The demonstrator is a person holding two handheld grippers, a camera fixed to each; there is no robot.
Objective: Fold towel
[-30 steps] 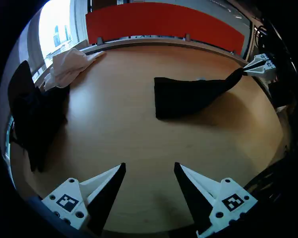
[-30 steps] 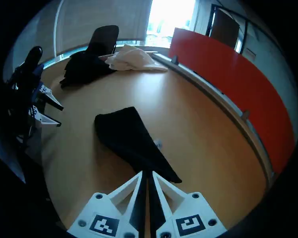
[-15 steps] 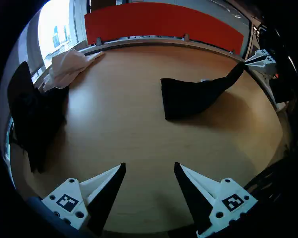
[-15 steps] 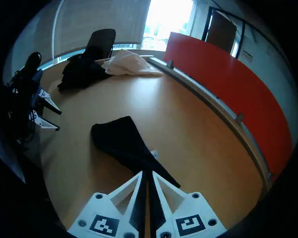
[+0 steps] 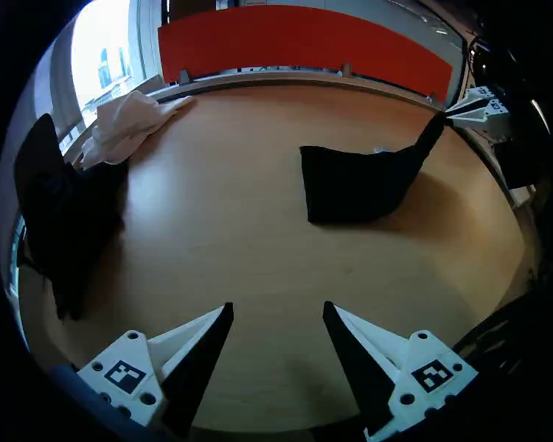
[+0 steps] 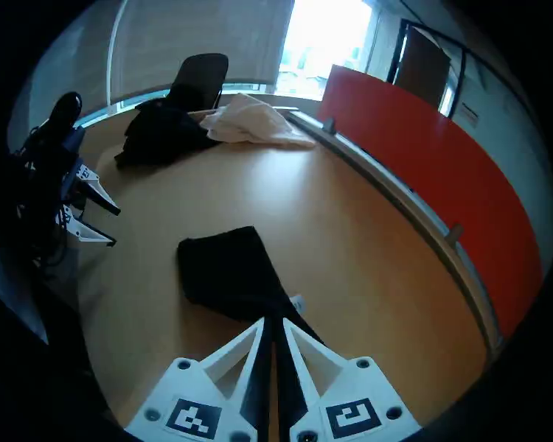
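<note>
My right gripper [image 6: 274, 324] is clenched on one corner of the black towel [image 6: 232, 272]. Compared with a second ago, the towel's flat end has slid along the table [image 5: 225, 221] toward that gripper [image 5: 453, 112], and the lifted part rises more steeply. The rest of the towel [image 5: 357, 184] lies on the wood. My left gripper [image 5: 276, 308] is unchanged, with its fingers spread and nothing between them. The pinched corner is hidden between my right fingers. A small pale spot [image 6: 297, 302] at the towel's edge is too small to identify.
</note>
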